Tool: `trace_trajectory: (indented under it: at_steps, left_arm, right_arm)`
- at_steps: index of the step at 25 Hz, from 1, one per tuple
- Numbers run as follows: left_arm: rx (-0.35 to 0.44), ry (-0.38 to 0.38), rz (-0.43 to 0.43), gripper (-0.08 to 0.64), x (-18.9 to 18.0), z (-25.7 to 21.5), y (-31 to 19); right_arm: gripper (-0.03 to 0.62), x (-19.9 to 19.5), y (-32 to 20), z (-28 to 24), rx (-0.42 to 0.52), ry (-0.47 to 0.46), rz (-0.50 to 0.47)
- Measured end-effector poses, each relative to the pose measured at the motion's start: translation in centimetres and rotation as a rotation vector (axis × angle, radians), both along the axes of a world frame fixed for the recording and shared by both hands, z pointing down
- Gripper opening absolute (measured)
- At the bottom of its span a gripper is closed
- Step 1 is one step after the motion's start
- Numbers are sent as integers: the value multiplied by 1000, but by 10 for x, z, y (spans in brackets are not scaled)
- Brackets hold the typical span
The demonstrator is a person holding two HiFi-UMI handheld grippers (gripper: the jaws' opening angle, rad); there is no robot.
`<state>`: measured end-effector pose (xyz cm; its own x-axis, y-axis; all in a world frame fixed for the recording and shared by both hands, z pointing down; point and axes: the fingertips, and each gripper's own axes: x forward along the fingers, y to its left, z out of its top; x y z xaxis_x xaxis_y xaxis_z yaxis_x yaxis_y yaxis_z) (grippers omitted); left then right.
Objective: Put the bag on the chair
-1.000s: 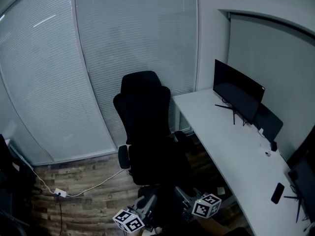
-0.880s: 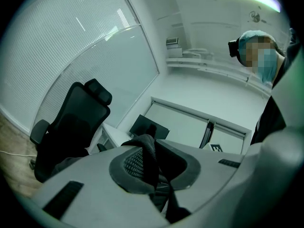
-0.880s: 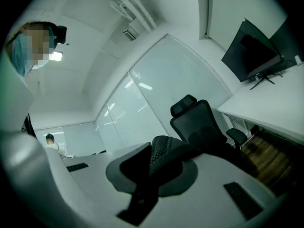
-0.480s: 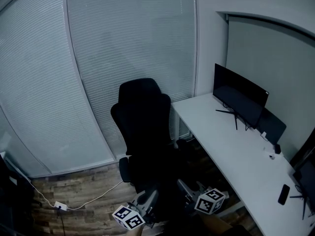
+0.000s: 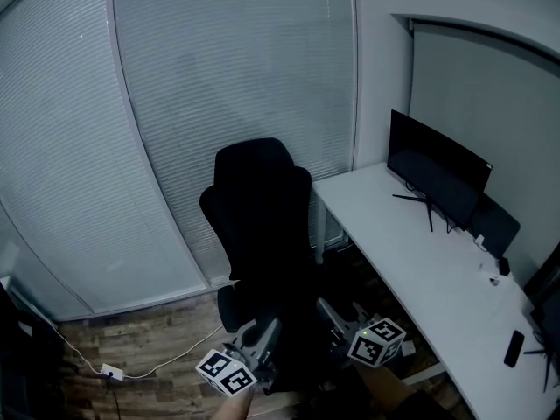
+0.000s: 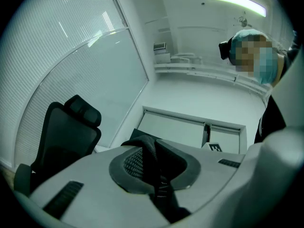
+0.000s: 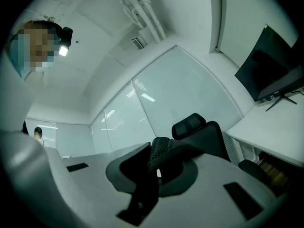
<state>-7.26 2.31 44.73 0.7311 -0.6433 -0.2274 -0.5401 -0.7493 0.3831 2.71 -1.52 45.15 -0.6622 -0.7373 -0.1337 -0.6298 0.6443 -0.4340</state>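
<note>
While your left gripper [image 5: 268,335] and right gripper [image 5: 327,311] are both clamped down, the bag [image 5: 299,361] is held between them, just in front of the chair [image 5: 262,226].
Left is pinched on a black webbing strap [image 6: 151,156], right on a black mesh strap [image 7: 164,148] (the bag itself is just a dark blob, can't tell if it touches the chair).

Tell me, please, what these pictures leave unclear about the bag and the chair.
The bag itself: left claw and right claw each grip a black strap; in both gripper views their housings hide the rest.
The chair seat: head view, lost in darkness below the backrest.
Small dark object on the desk: head view, too small to identify.
</note>
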Motion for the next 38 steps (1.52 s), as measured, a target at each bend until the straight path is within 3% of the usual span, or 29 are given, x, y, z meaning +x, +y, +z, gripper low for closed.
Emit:
trace_trajectory:
  at_steps: [20, 38]
  left_arm:
    - [-8, 7, -179, 46, -3, -2, -151]
    - [-30, -22, -357, 46, -10, 18, -271]
  right_arm:
    - [61, -9, -162, -2, 14, 3, -166]
    - [61, -20, -283, 18, -34, 47, -320]
